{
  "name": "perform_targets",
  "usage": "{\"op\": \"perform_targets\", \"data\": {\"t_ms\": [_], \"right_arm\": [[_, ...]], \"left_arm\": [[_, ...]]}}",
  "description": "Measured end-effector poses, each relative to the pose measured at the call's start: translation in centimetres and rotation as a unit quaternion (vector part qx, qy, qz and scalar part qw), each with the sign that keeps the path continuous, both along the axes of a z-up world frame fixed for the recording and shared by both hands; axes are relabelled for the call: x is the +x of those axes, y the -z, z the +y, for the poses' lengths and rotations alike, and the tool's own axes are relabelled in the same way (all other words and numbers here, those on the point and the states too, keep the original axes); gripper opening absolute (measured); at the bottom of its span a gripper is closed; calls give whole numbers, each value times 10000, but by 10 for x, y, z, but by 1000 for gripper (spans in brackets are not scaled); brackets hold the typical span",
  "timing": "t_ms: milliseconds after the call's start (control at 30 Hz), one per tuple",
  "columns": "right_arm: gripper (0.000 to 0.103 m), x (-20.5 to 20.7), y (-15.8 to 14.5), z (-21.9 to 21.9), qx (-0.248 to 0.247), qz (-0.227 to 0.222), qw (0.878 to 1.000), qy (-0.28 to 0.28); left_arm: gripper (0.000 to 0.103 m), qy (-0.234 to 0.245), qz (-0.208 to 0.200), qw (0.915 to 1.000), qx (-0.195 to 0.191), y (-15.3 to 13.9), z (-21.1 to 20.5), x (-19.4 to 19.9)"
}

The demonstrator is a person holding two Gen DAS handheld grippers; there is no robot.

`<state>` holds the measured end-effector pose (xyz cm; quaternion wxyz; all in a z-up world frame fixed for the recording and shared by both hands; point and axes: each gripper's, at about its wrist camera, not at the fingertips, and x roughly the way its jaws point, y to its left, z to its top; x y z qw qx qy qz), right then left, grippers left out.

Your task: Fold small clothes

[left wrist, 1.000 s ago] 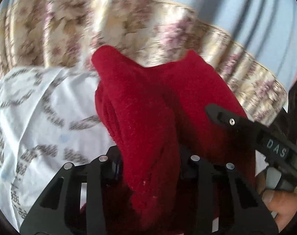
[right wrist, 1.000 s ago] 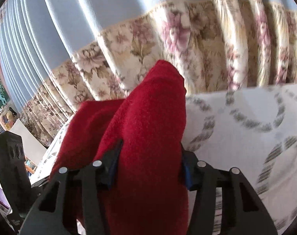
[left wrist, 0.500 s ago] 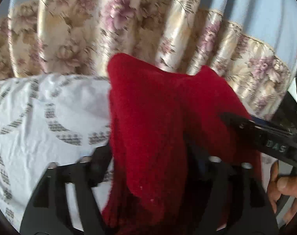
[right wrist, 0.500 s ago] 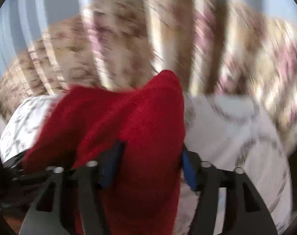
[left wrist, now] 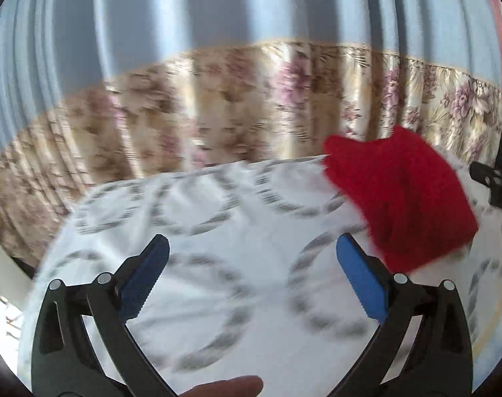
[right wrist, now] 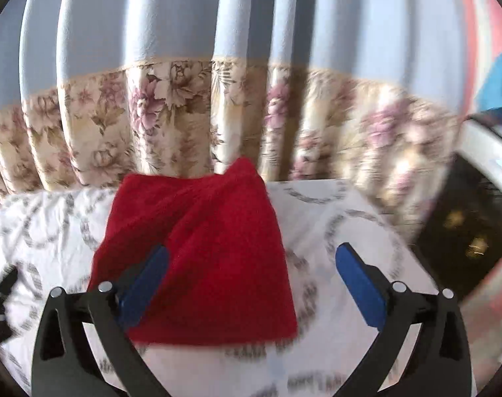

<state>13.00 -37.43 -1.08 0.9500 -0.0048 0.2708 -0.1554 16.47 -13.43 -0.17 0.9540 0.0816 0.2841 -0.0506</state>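
Both tools have let go of the red cloth (right wrist: 198, 251), which now lies folded flat on the ring-patterned sheet (left wrist: 218, 231). The left tool (left wrist: 251, 278) and right tool (right wrist: 251, 281) gape apart, empty, above it.

Red cloth (right wrist: 198, 251) lies beneath right gripper's (right wrist: 251, 264) spread jaws.

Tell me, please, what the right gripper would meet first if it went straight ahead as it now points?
Most likely the red knitted garment: the open right gripper points at it, lying on the patterned sheet. Depth is unclear through the fisheye lens.
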Motion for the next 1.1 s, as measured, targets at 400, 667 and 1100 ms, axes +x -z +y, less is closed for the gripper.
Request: {"op": "perform_targets", "data": {"t_ms": [400,667,1100], "right_arm": [[101,-85,5,91,-332,-485,9873,-1479],[101,-82,20,69,152,-745,9915,-1060],[101,-78,24,57,243,-613,9937,-903]], "left_arm": [[100,-617,-470,9966,-273,-10,50,-56],[100,-756,-681,9918,-773,-7,59,-62],[100,-769,-786,9925,-533,1,57,-65]]}}
